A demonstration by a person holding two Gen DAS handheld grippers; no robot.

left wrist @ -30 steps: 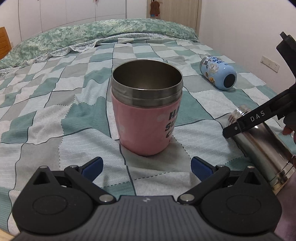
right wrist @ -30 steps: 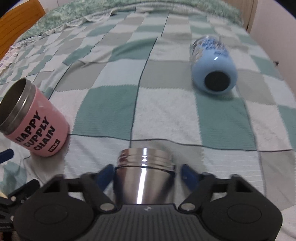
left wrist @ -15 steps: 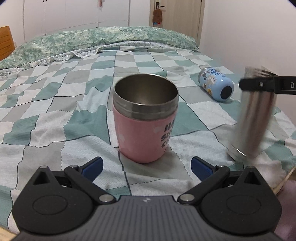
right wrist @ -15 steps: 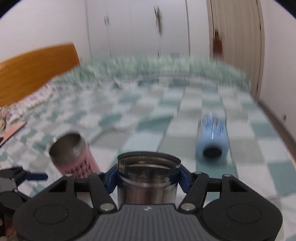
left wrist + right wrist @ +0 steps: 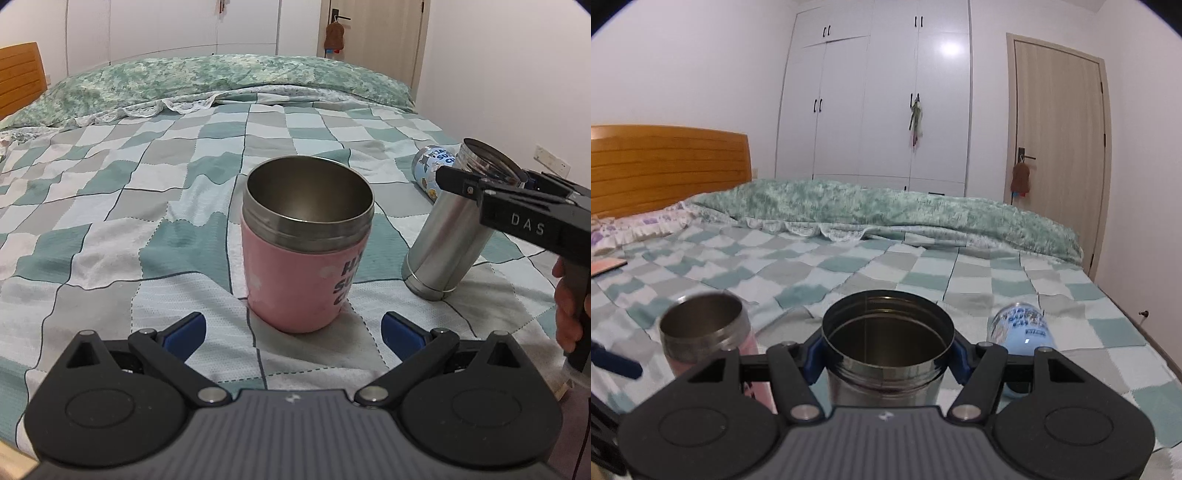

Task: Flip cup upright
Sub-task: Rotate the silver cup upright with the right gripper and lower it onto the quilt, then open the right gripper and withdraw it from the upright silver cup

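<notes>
My right gripper is shut on a steel cup just below its rim. The cup stands mouth up, slightly tilted, with its base on the checked bedspread; it also shows in the left wrist view, with the right gripper around its top. A pink cup stands upright in front of my left gripper, which is open and empty, a little short of it. The pink cup also shows in the right wrist view. A blue cup lies on its side to the right.
The bed's right edge runs close to the steel cup. A rumpled green quilt lies across the far end. A wooden headboard stands at the left, a wardrobe and a door behind the bed.
The right gripper closed on the steel cup lying on its side, lifted it and turned it mouth up; its base now rests on the bedspread. The left gripper backed off slightly and stayed open.
</notes>
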